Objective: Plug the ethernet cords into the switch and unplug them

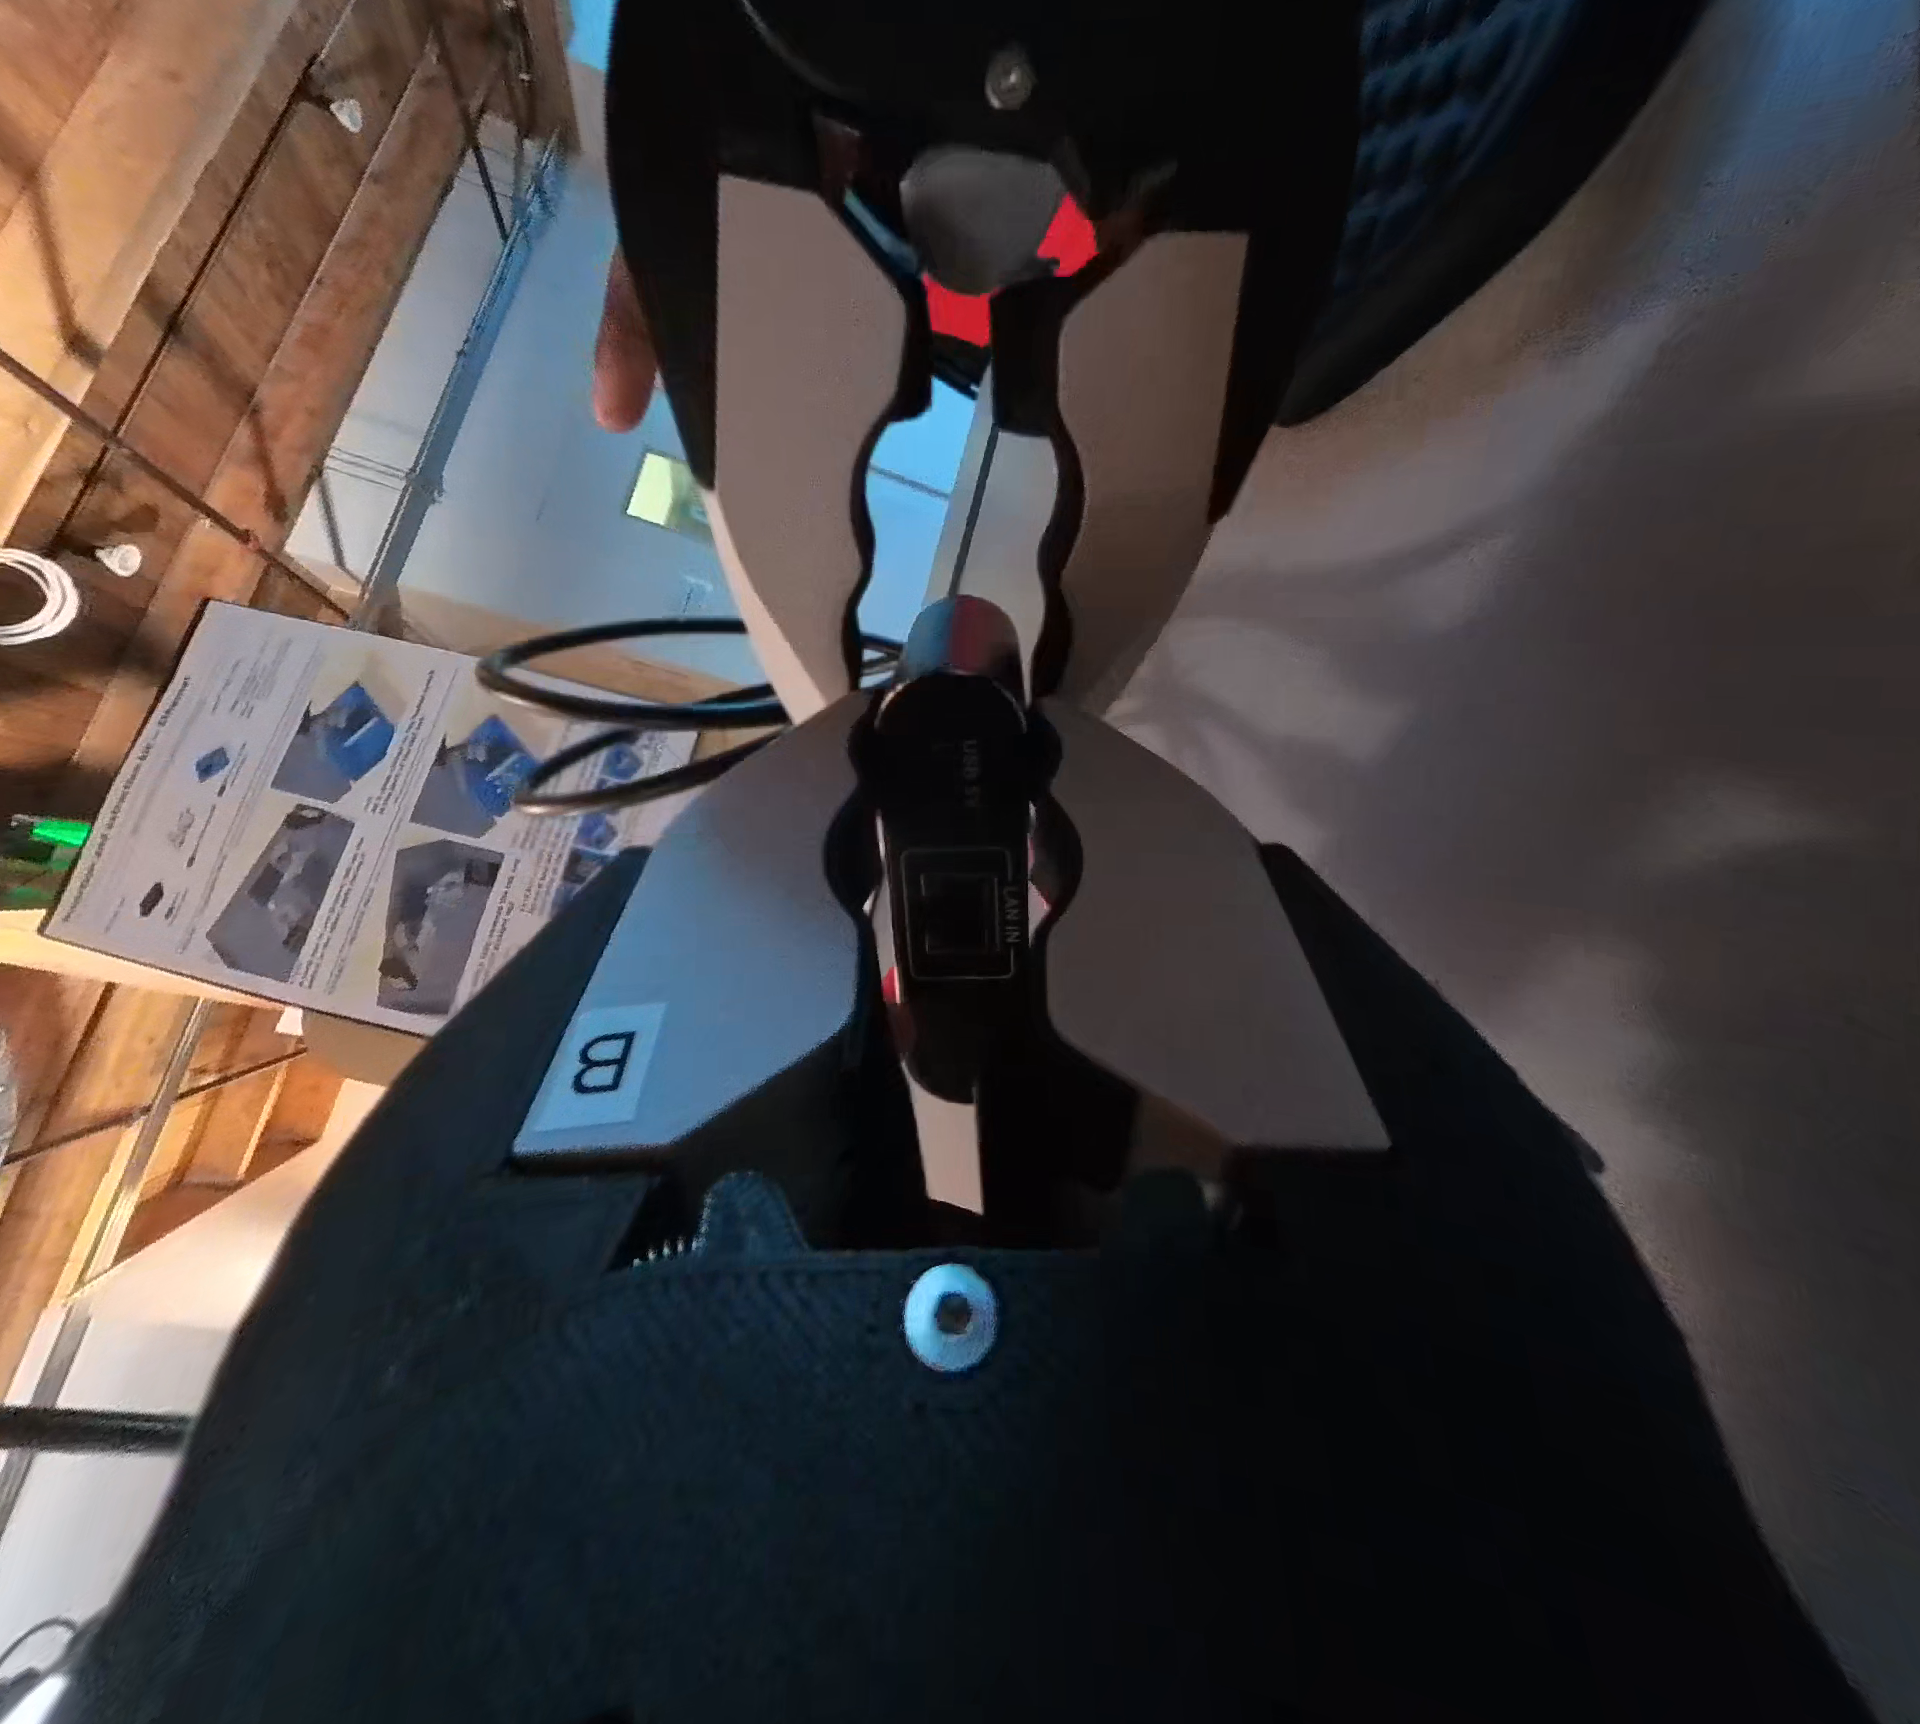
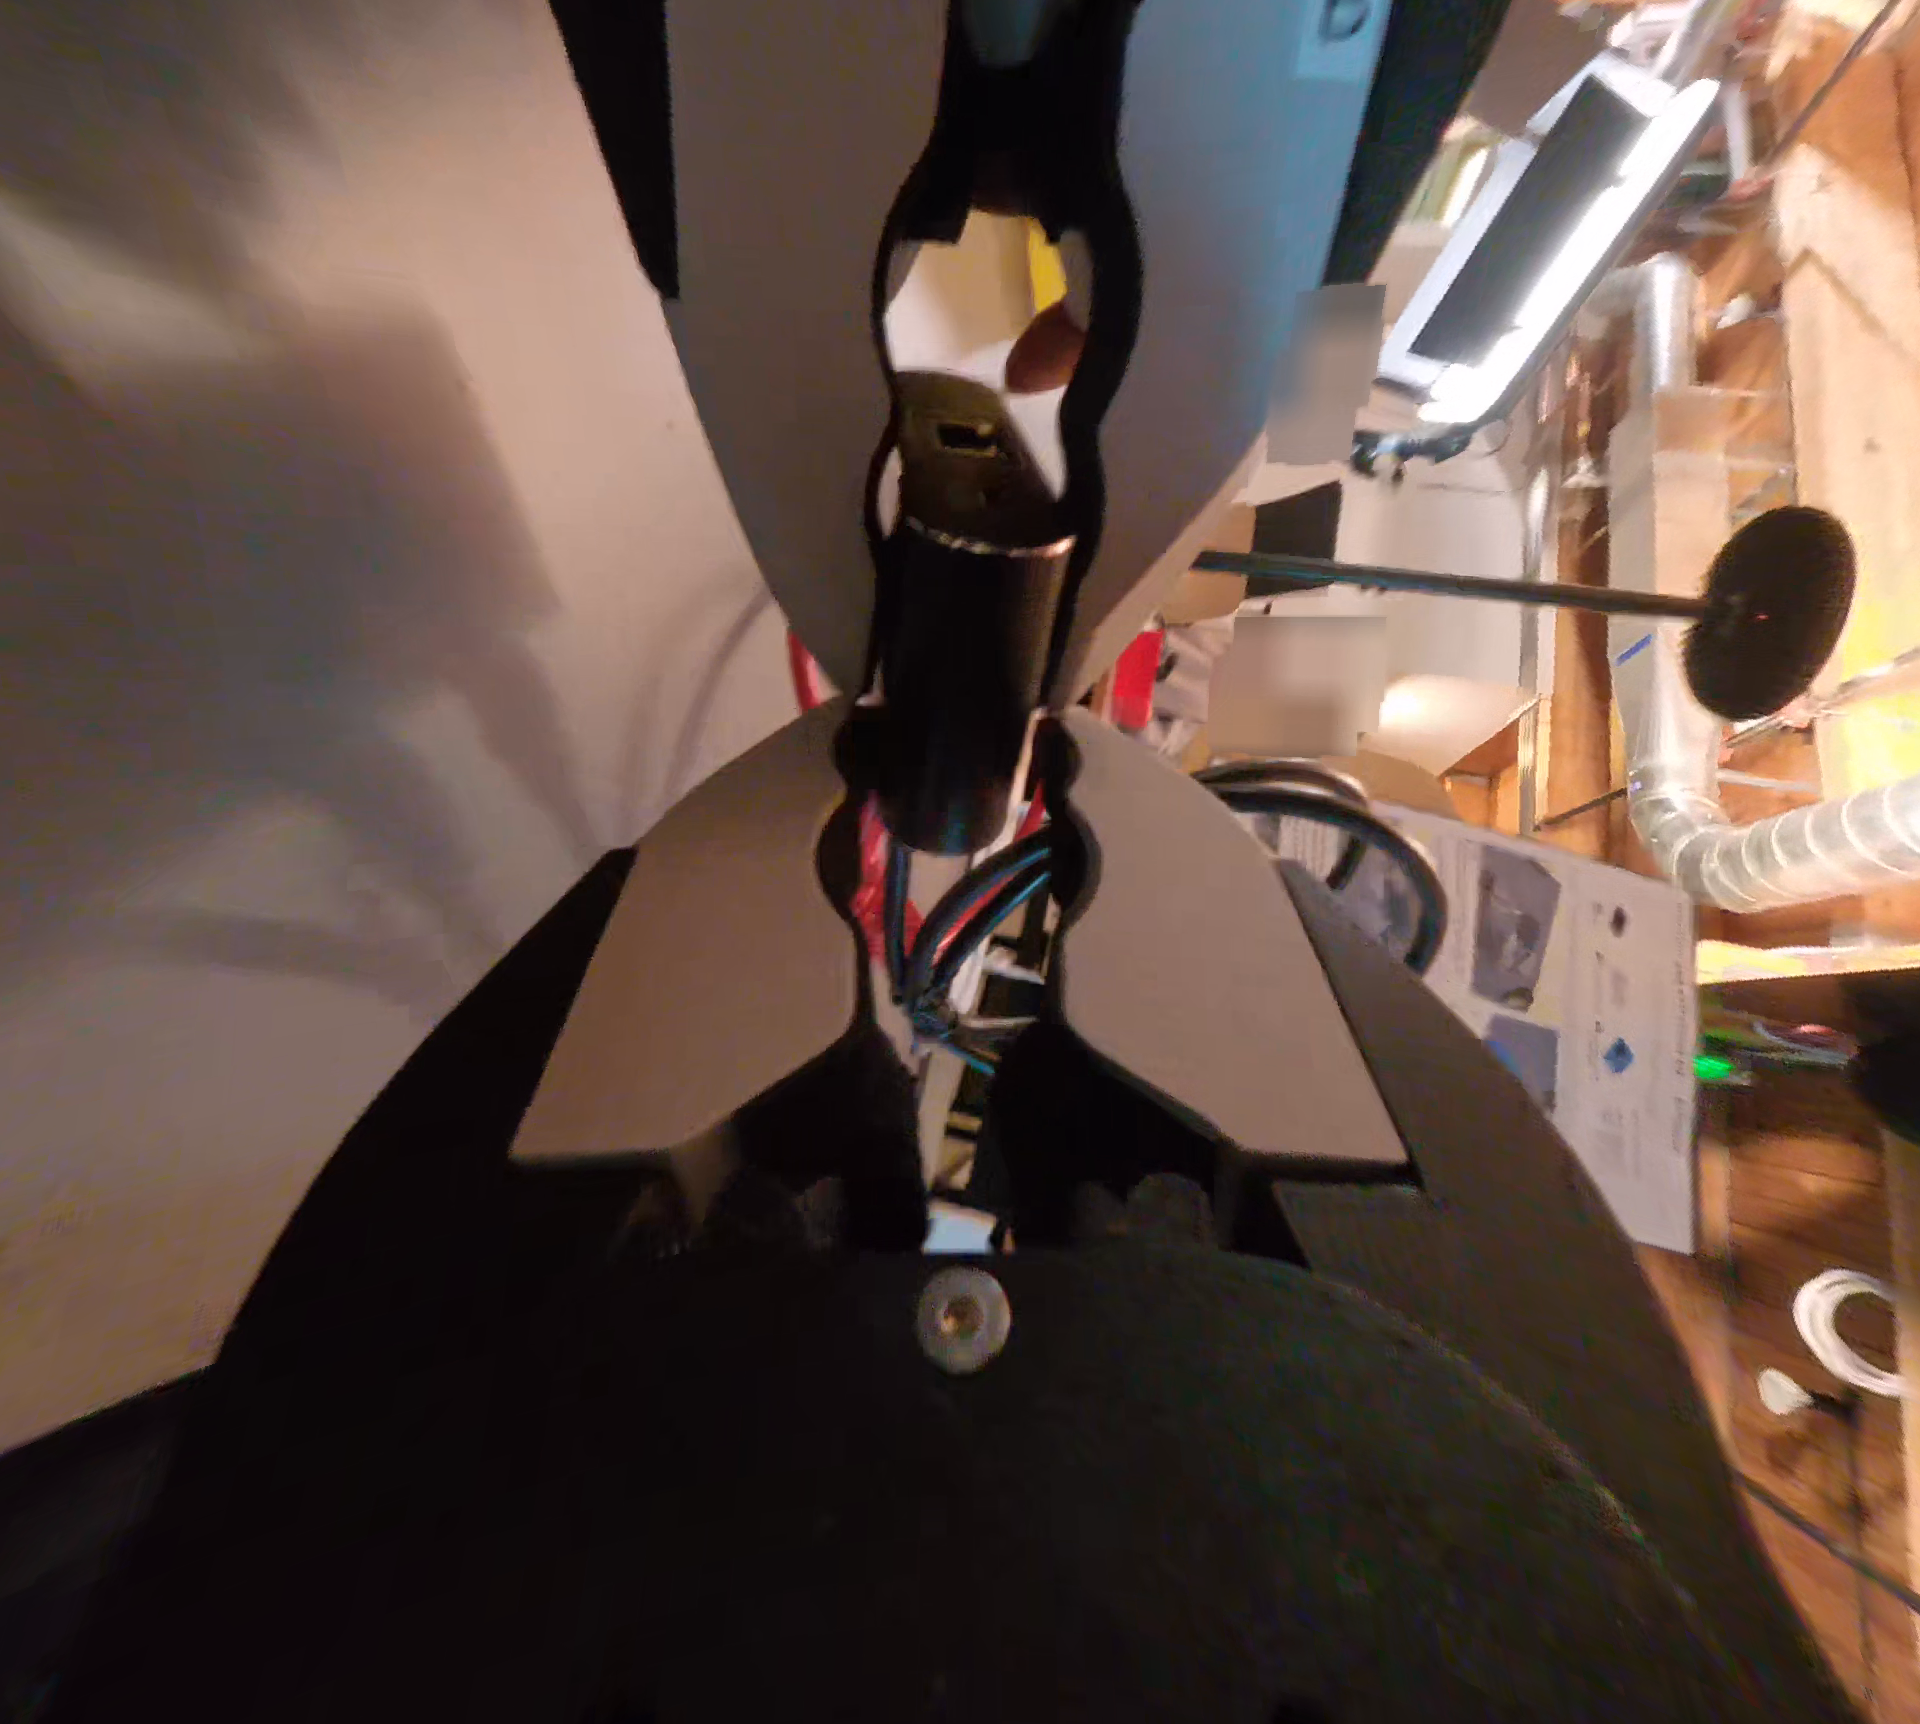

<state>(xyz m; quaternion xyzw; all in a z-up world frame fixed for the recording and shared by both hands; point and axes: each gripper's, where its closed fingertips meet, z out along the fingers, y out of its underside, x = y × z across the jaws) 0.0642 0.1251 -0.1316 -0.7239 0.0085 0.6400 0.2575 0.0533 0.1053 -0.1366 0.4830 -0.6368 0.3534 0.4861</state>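
A small black switch point(image 1: 956, 905) with a port on its face sits between my left gripper's fingers point(image 1: 727, 926). My left gripper point(image 1: 951, 739) is shut on it. My right gripper point(image 1: 940, 666) faces it from above and closes on the switch's far end. In the right wrist view the switch point(image 2: 966, 635) runs lengthwise between both pairs of fingers. There my right gripper point(image 2: 951, 729) grips its near end and the left gripper point(image 2: 961, 677) holds the rest. Black cord loops point(image 1: 623, 646) hang beside it and also show in the right wrist view point(image 2: 1299, 791). No cord is seen in the port.
A white surface point(image 1: 1558, 739) fills one side. A printed picture sheet point(image 1: 312, 812) stands behind, also in the right wrist view point(image 2: 1558, 978). A black fuzzy ball on a rod point(image 2: 1766, 625), a white cable coil point(image 2: 1860, 1331), wooden beams point(image 1: 156, 116) and a dark cushion point(image 1: 1507, 64) surround. Less than 4 cm separates the two grippers' tips.
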